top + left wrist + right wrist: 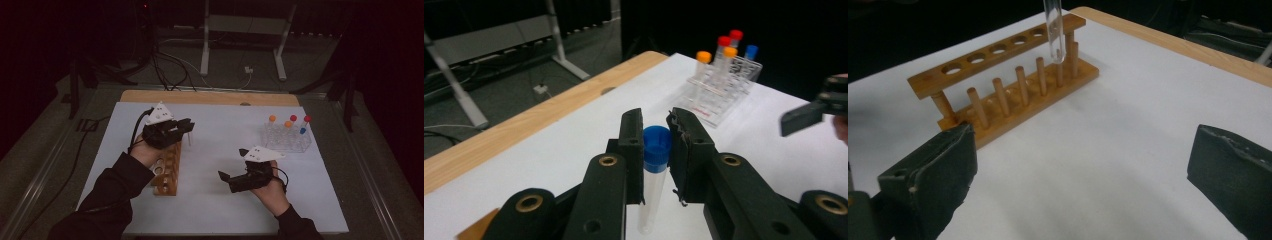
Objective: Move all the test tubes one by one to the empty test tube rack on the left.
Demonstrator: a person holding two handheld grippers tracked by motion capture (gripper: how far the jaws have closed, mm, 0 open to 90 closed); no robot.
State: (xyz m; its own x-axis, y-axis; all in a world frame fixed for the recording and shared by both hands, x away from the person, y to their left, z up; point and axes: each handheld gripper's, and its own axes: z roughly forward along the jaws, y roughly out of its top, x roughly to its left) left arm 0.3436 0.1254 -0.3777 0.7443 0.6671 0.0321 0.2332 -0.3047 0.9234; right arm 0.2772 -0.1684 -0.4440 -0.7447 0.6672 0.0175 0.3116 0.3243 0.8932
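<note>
We see the blue-capped test tube [655, 165] clamped in the left gripper [656, 145] above the wooden rack [1003, 82]'s far end, while the right gripper [1083, 165] gapes empty over the white mat [215, 150], the clear rack [287, 140] beyond; no legible writing.

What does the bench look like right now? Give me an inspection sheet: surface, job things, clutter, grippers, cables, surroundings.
Surface: white mat on a wooden table.
Job's things: blue-capped tube in the left gripper, above the far end of the wooden rack; clear rack with capped tubes.
Clutter: nothing seen.
Grippers: left shut on the tube; right gripper open, nothing between its jaws.
Cables: one trails from each gripper; more on the floor behind.
Surroundings: dark; metal frame behind.
</note>
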